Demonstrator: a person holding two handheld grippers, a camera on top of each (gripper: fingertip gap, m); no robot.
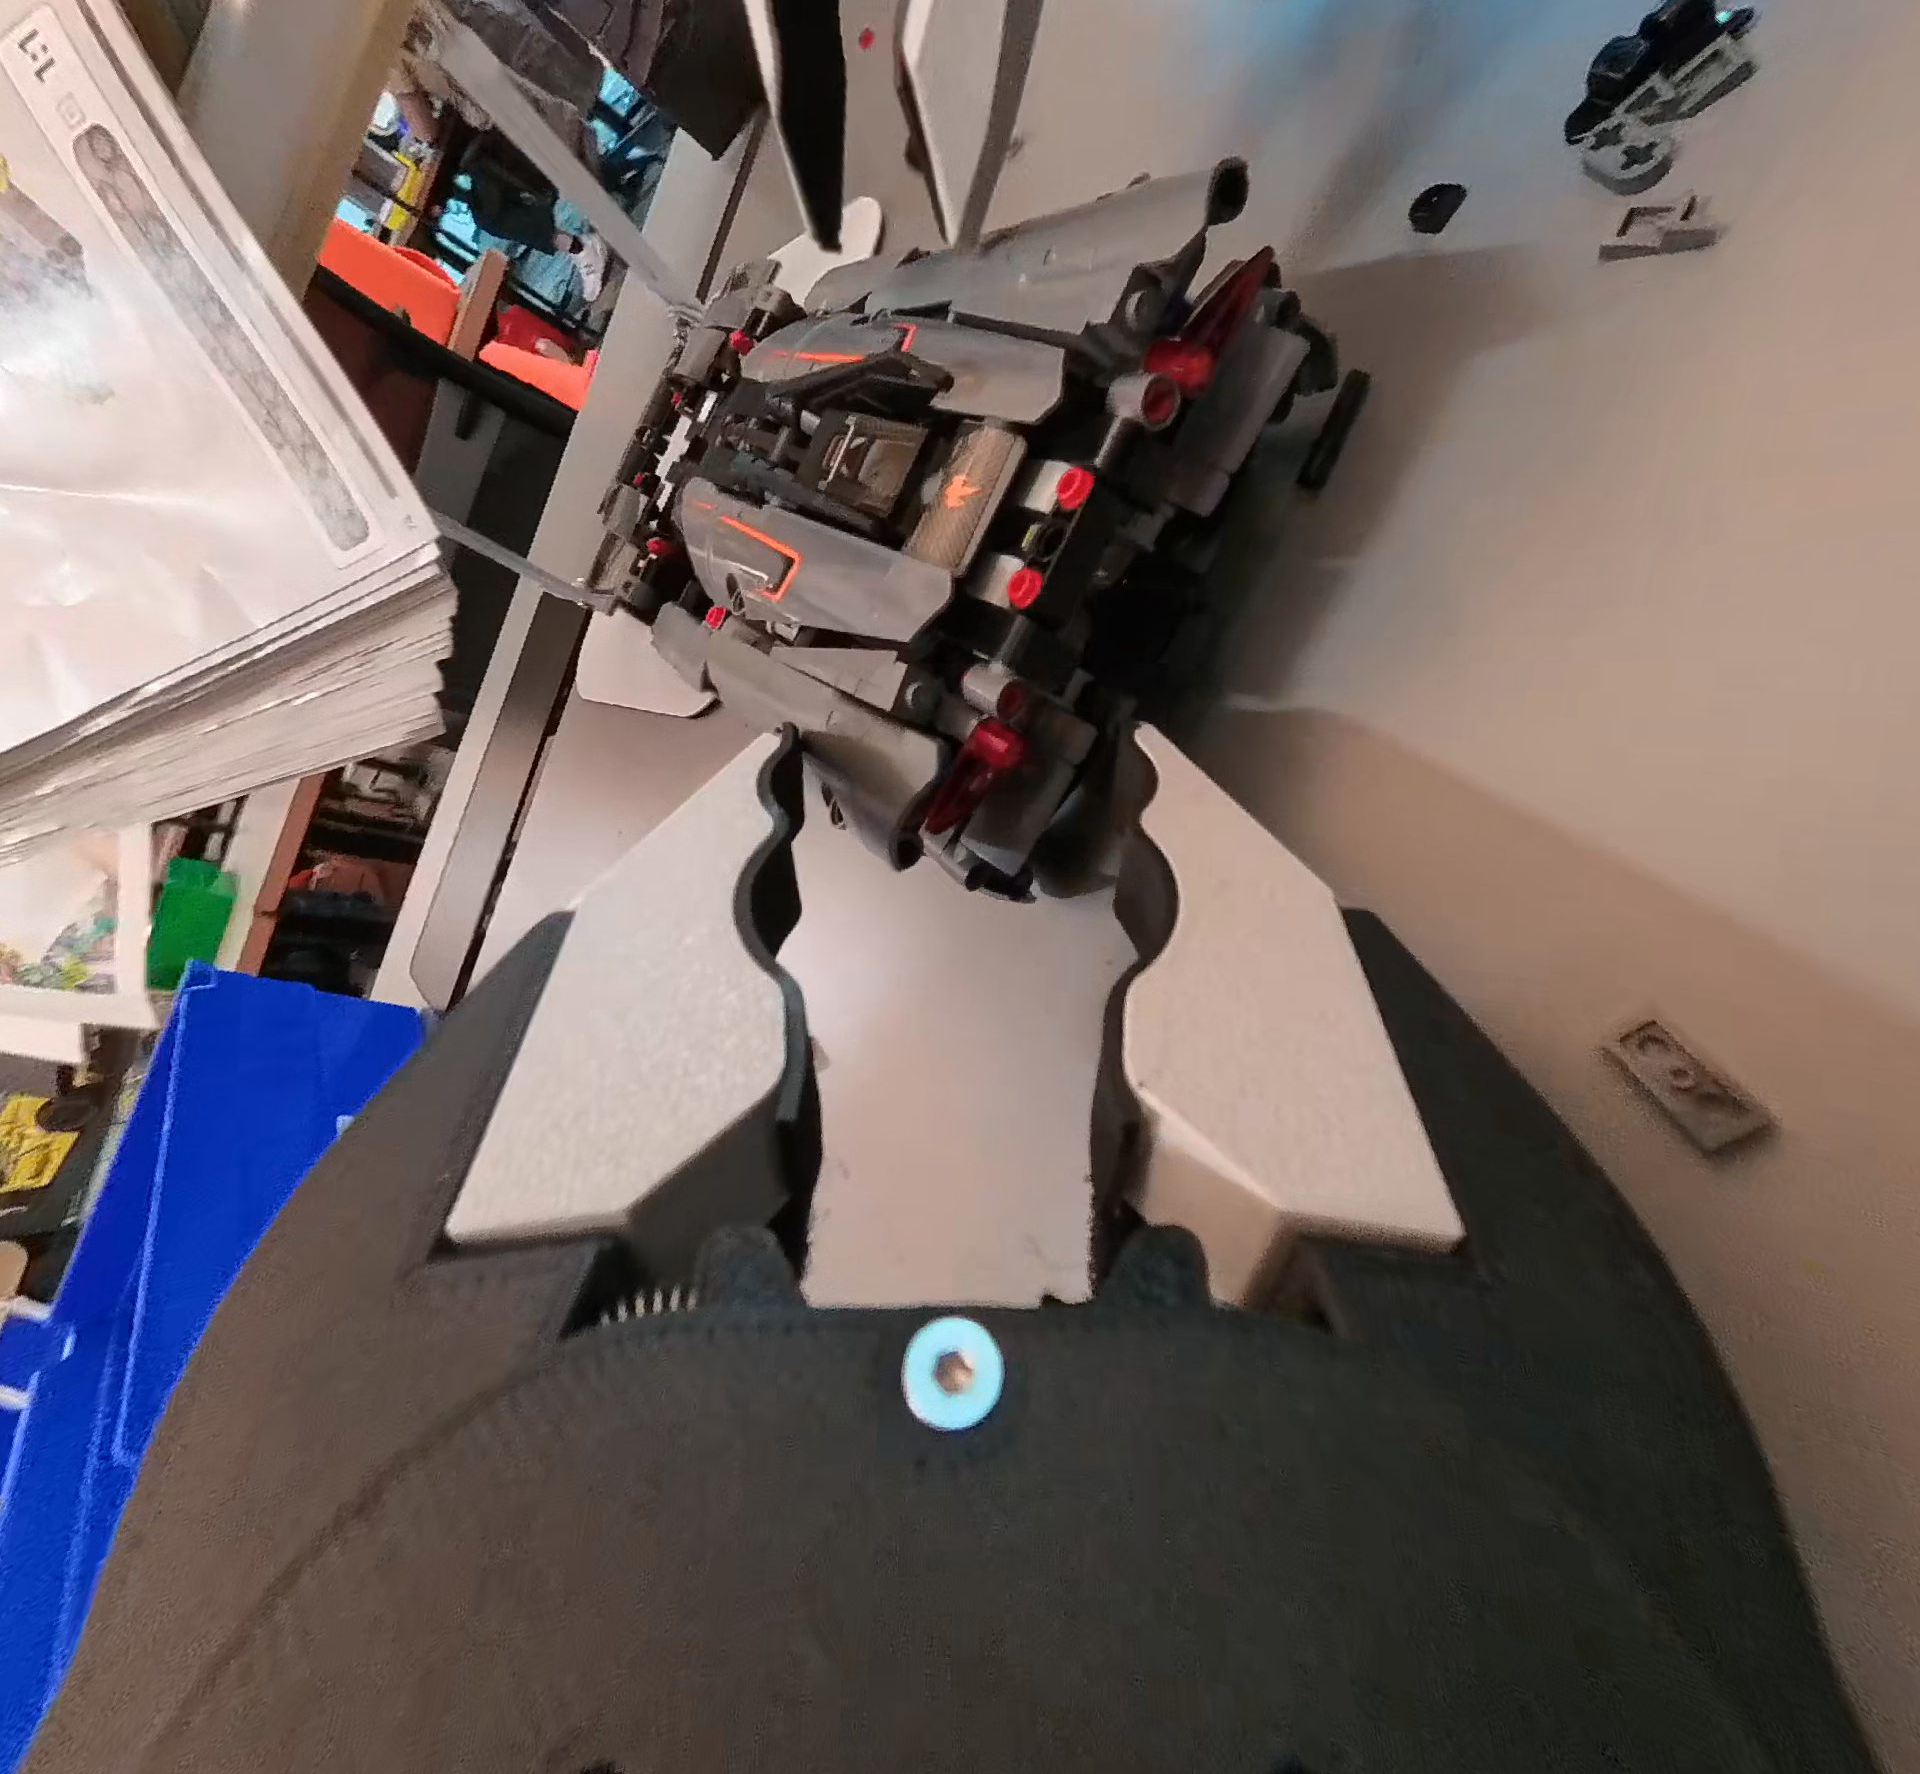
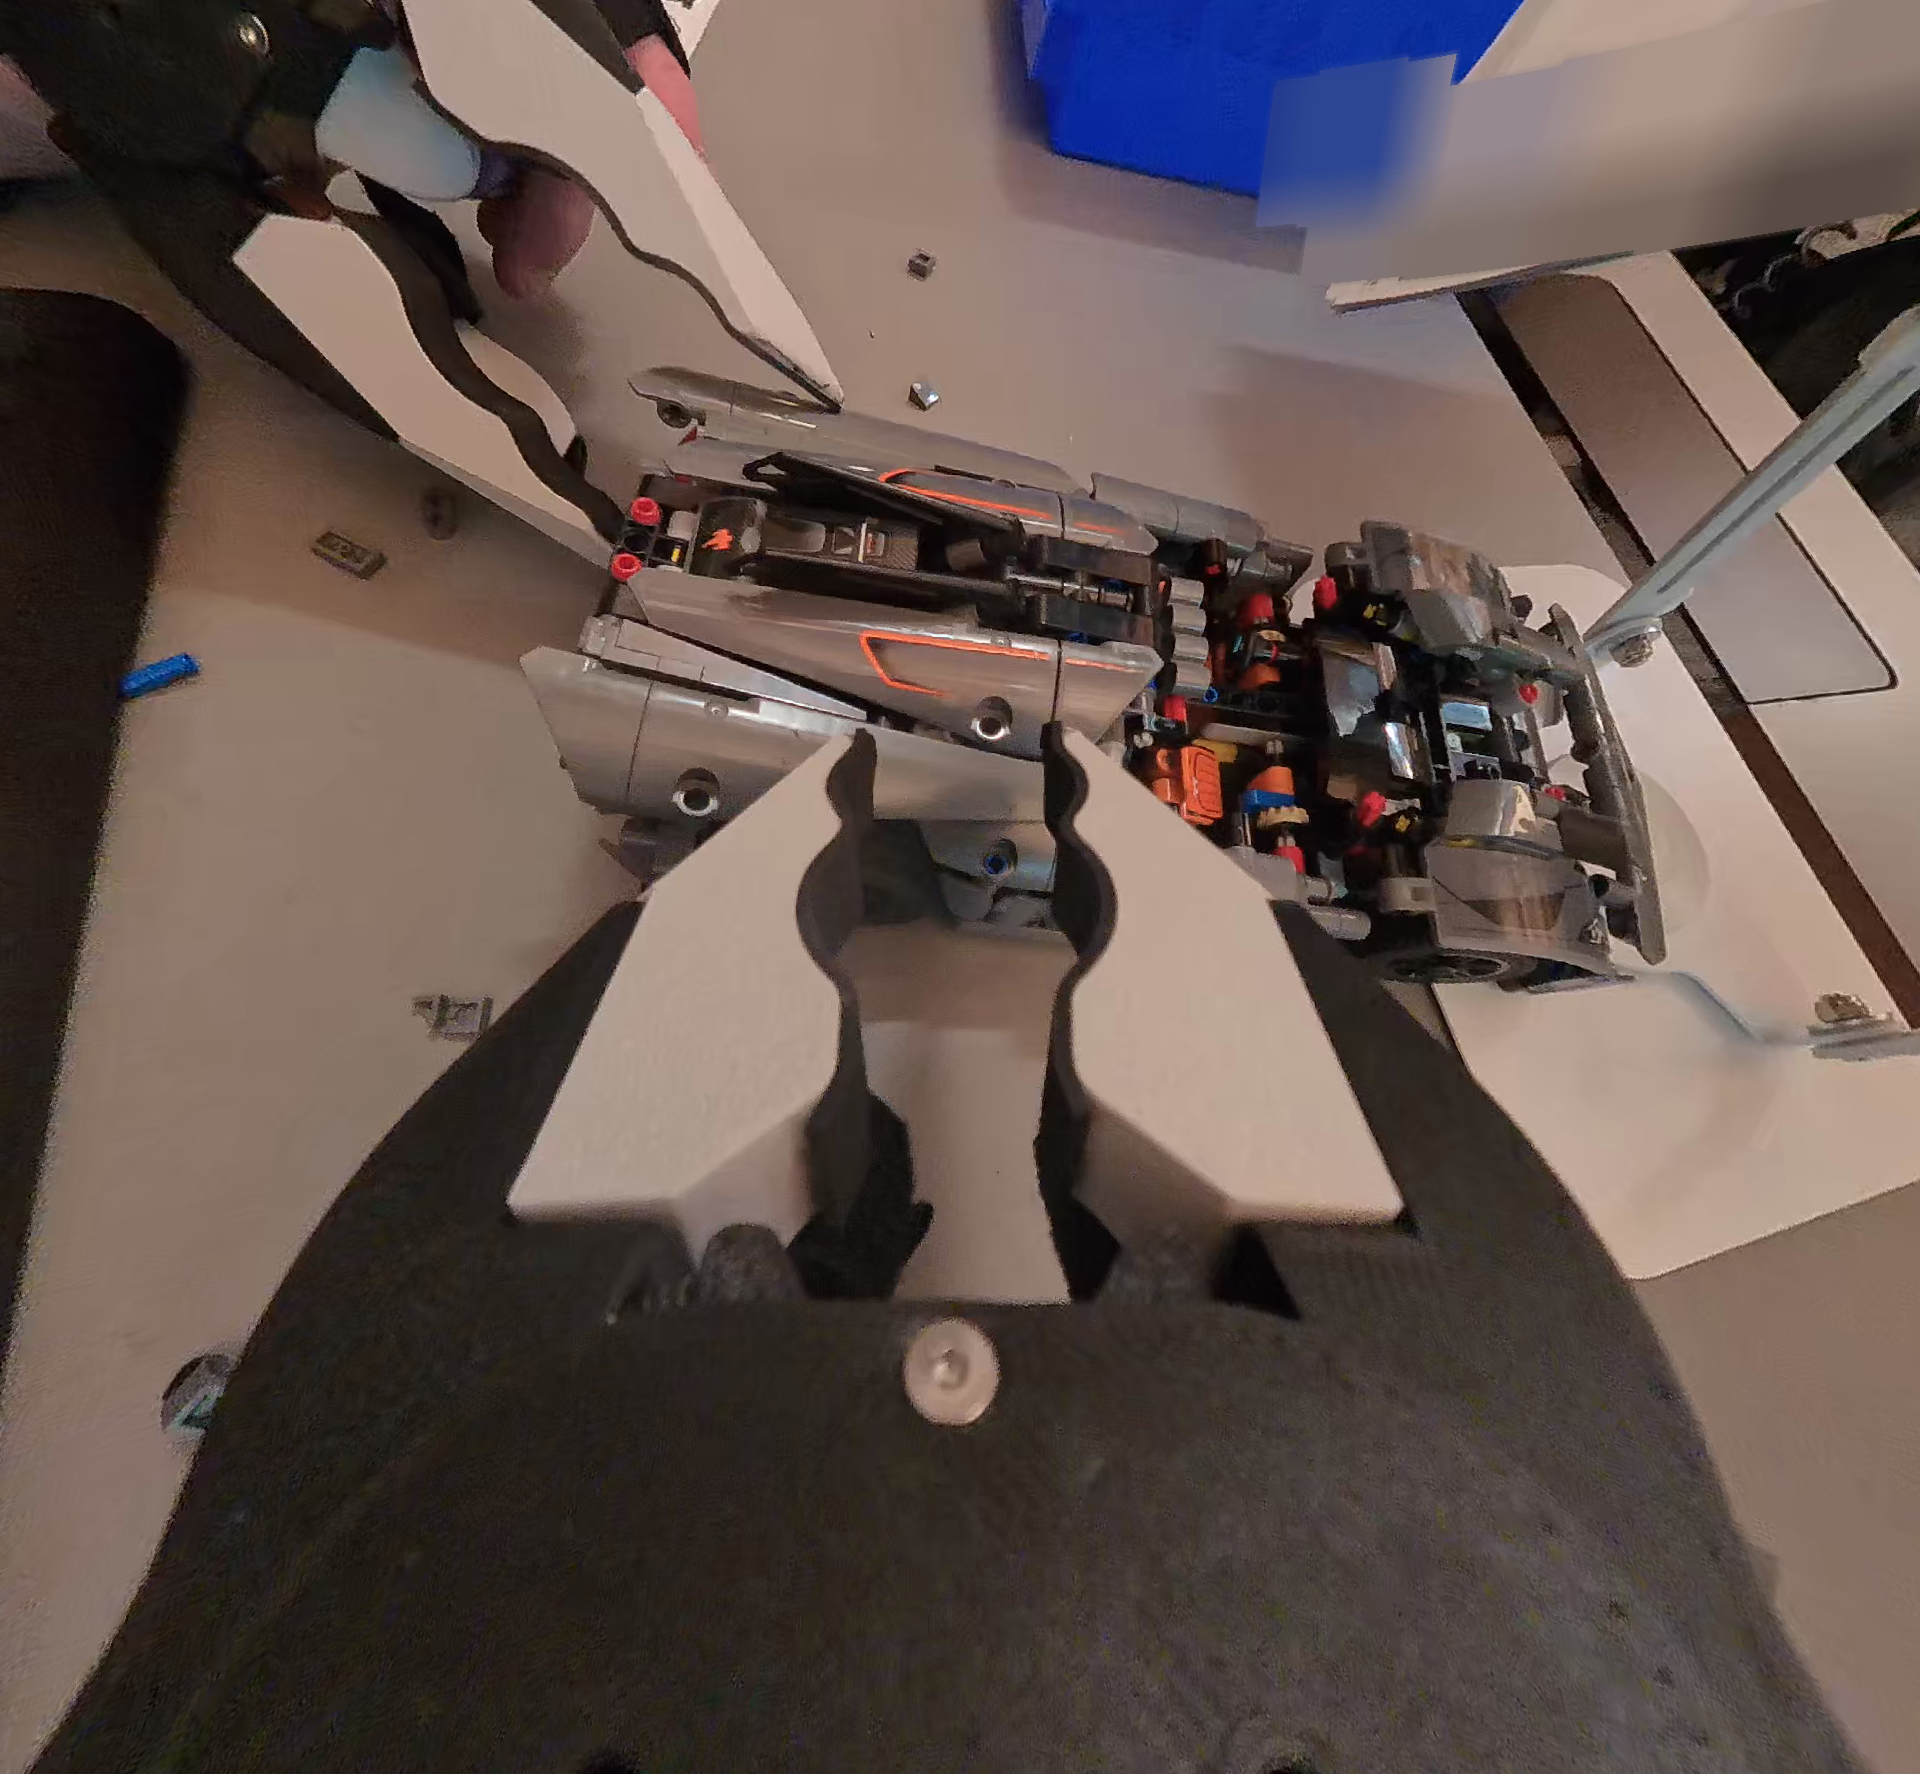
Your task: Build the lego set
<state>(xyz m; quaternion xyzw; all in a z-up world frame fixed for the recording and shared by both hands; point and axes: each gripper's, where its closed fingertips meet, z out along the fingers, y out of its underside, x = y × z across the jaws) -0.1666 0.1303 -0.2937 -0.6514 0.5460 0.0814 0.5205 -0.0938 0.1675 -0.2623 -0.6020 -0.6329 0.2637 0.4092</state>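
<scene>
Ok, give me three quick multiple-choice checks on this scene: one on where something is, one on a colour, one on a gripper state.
1. In the right wrist view, the blue bin sits:
A) beyond the lego car
B) under it
C) on top of it

2. The trim lines on the car's grey panels are:
A) green
B) orange
C) white

3. The right gripper is:
A) shut on a loose brick
B) out of view
C) open

Answers:
1 A, the bin lies past the car's far side.
2 B, orange outlines mark the panels.
3 C, its jaws stand apart at the car's side panel, holding nothing.
</scene>
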